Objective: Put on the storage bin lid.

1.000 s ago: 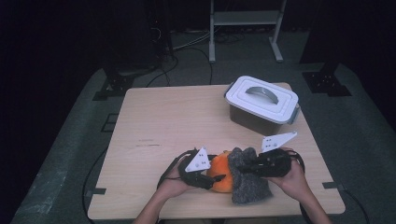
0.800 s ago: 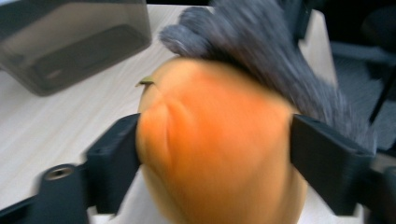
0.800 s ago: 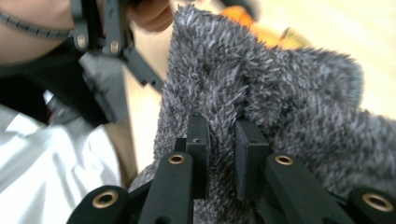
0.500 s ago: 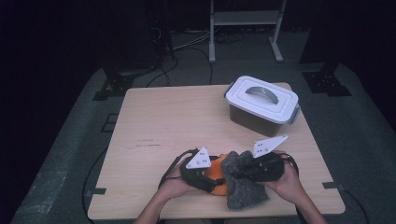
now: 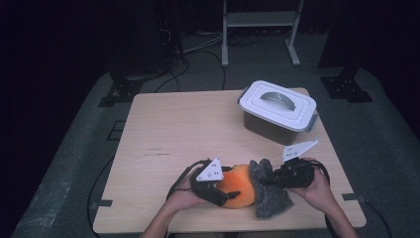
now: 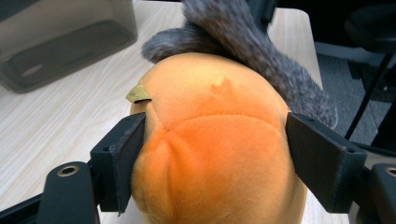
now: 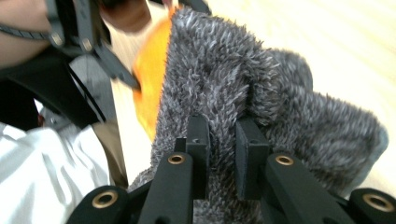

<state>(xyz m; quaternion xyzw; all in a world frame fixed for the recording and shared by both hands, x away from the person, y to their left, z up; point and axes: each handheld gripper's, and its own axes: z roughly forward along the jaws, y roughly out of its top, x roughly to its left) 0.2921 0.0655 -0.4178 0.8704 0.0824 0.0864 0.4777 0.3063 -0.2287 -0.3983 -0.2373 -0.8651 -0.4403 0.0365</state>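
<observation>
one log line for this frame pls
left gripper: jaws just opening, orange plush between them | right gripper: shut on grey fuzzy cloth | cloth draped against plush | lidded bin: closed, untouched

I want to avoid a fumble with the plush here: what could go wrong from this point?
1. The left gripper has just been opening; its jaws flank the orange plush with a gap at one side, so the plush could roll or drop free.
2. The right gripper pinches only a fold of the grey fuzzy cloth; a pull may slip off it.
3. Plush and cloth sit near the table front edge and might fall.
</observation>
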